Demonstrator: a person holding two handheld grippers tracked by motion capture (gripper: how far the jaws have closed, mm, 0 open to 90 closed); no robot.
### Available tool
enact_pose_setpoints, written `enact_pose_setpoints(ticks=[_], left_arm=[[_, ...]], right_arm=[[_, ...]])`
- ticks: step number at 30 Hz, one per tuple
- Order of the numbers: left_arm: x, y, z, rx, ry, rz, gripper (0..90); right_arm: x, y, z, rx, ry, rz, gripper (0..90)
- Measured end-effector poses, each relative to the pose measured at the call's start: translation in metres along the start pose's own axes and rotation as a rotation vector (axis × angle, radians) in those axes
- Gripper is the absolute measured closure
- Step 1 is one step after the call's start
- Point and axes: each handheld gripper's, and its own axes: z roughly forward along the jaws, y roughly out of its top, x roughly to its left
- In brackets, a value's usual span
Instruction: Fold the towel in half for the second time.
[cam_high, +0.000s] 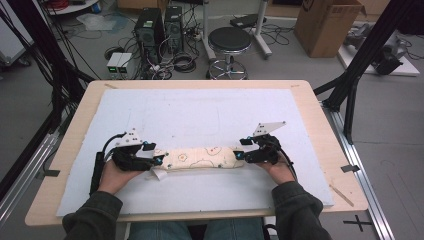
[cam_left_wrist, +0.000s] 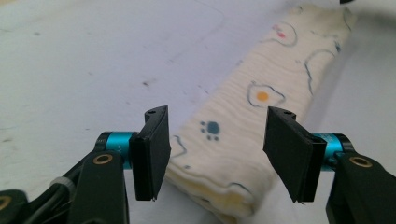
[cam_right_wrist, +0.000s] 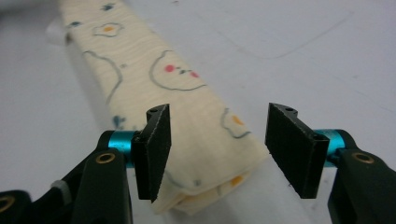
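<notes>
Cloth roll between your two grippers, both of them released.

Your left gripper (cam_high: 159, 159) sits at the left end of the folded cloth (cam_high: 202, 158), which lies lengthwise across the near part of the pale blue mat (cam_high: 200, 115) on the wooden table (cam_high: 320, 125). In the left gripper view, its pads (cam_left_wrist: 152, 151) stand apart on either side of the cloth's end without pressing it. The cloth, cream with egg and paw prints, stretches rightward from there. Your right gripper (cam_high: 241, 155) sits at the cloth's right end; in the right gripper view its jaws gape too, one pad (cam_right_wrist: 156, 149) just against the cloth's edge, the other well clear of it.
</notes>
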Motion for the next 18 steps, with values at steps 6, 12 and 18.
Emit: enact_pose_setpoints(ticks=[6, 12, 18], left_arm=[[0.013, -0.004, 0.011, 0.044, 0.096, -0.058, 43.7], [0.020, -0.009, 0.023, 0.099, 0.086, -0.101, 46.9], [0.023, -0.012, 0.026, 0.134, 0.049, -0.124, 53.6]], right_arm=[[-0.014, -0.001, 0.007, 0.028, -0.050, 0.094, 43.2], [-0.020, -0.006, 0.017, 0.076, -0.020, 0.143, 47.2], [-0.023, -0.009, 0.023, 0.107, 0.008, 0.169, 56.0]])
